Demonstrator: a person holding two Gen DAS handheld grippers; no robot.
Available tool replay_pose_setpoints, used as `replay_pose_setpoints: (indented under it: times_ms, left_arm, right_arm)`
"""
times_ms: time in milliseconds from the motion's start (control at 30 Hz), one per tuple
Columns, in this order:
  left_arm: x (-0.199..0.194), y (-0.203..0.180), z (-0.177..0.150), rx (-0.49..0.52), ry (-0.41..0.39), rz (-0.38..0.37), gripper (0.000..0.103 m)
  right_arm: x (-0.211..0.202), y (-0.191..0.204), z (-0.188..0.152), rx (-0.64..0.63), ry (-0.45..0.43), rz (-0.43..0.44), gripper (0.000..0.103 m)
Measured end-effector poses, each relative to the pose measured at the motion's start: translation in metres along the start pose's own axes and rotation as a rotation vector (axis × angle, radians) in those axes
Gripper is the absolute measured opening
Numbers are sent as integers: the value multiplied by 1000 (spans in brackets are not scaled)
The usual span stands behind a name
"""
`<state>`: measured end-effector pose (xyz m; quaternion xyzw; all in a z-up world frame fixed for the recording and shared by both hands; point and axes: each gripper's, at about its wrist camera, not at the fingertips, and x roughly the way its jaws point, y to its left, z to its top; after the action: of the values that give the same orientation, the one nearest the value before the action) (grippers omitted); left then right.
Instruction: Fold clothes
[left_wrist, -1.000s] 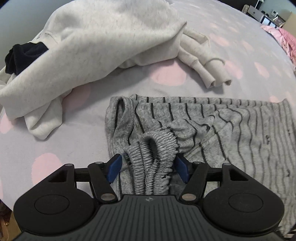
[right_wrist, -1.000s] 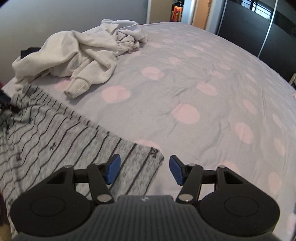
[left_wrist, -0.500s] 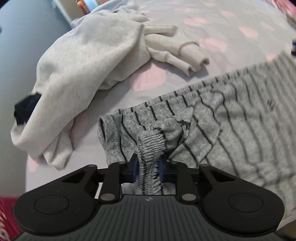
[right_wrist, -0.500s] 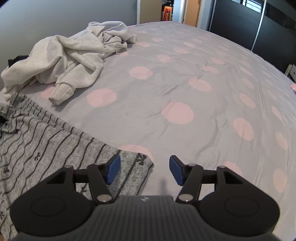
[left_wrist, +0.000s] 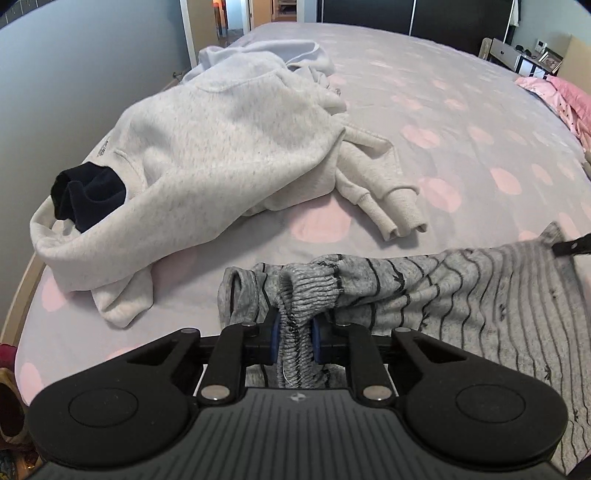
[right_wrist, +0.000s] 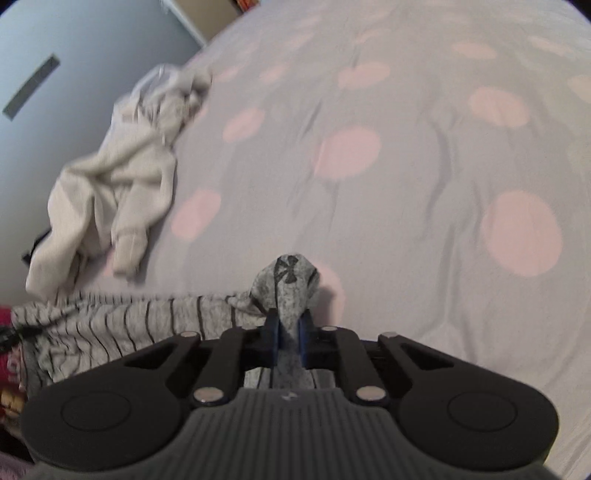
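Striped grey trousers hang stretched just above the near edge of the bed, my left tongs clamped on the ribbed waistband and my right tongs clamped on a hem corner. I judge this garment unfolded for now, mid-lift or mid-fold. I also see the pale sweatshirt lying crumpled beyond, so folding remains for it.

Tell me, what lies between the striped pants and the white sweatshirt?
Only bare dotted bedsheet lies between the striped pants and the white sweatshirt; the left wrist view shows this best.
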<state>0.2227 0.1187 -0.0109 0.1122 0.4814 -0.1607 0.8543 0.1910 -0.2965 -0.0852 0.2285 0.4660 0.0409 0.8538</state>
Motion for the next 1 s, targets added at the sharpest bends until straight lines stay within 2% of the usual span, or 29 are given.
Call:
replay_pose_setpoints:
  times_ms: [133, 233, 300, 367, 400, 433, 567, 700, 1000]
  left_arm:
    - [38, 4, 1, 31, 90, 28, 15]
    - [55, 1, -3, 80, 108, 48, 19]
    - [56, 2, -2, 62, 110, 54, 26]
    - [53, 2, -3, 51, 109, 63, 34]
    - [49, 2, -5, 51, 105, 70, 45]
    - [44, 1, -6, 50, 103, 76, 50]
    - [27, 8, -19, 2, 134, 33, 58]
    - [18, 19, -40, -66, 184, 21, 64]
    - [38, 36, -56, -209, 184, -20, 73]
  right_arm:
    - [5, 4, 2, -41, -11, -30, 11]
    - [18, -1, 0, -37, 8, -41, 14]
    - [22, -5, 0, -26, 17, -54, 30]
    - [19, -9, 0, -15, 21, -60, 34]
    - [16, -10, 0, -7, 29, -56, 38]
    - [14, -10, -1, -3, 39, -54, 40]
    - [1, -9, -11, -20, 76, -34, 44]
    - [-12, -3, -29, -61, 114, -32, 46]
    - [-33, 1, -70, -77, 158, -42, 48]
